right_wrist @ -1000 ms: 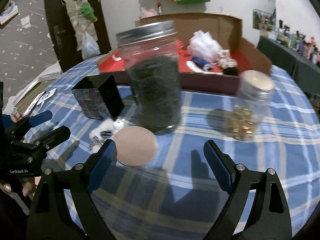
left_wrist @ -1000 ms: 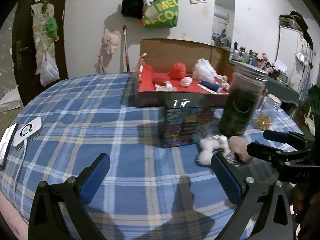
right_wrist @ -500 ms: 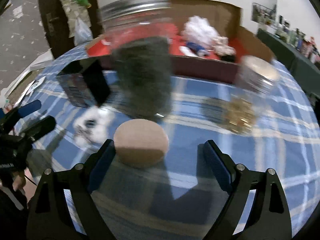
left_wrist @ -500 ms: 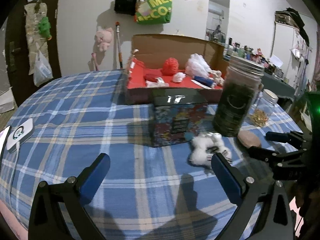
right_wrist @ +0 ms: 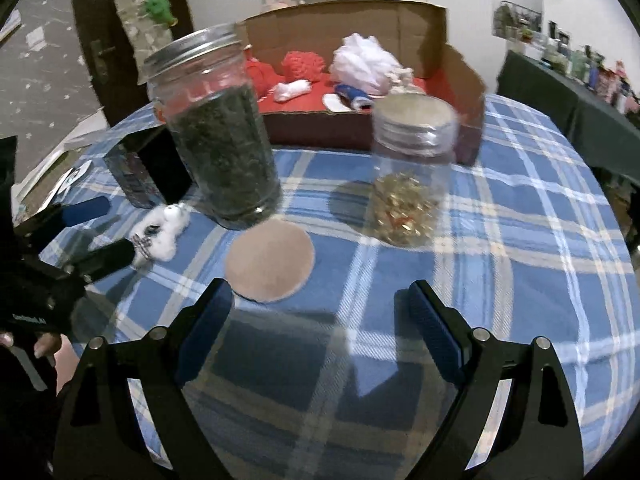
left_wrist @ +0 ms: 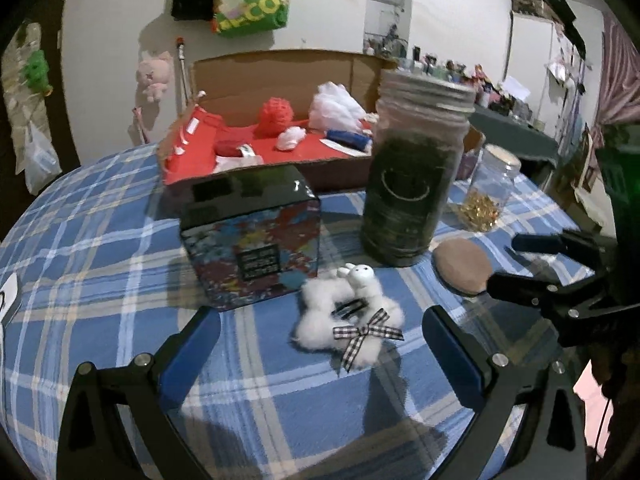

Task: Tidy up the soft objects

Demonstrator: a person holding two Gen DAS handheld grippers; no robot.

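Left tool (left_wrist: pixel 320 344) wide open, empty; white fluffy toy (left_wrist: pixel 348 328) on bench between its fingers. Right tool (right_wrist: pixel 320 312) wide open, empty; tan pad (right_wrist: pixel 270 262) just beyond left fingertip

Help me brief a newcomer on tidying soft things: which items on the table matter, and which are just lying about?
Job:
white plush
tan puff
cardboard box holding soft items
left gripper, open
right gripper, open

Lying about:
big jar
small jar
printed tin
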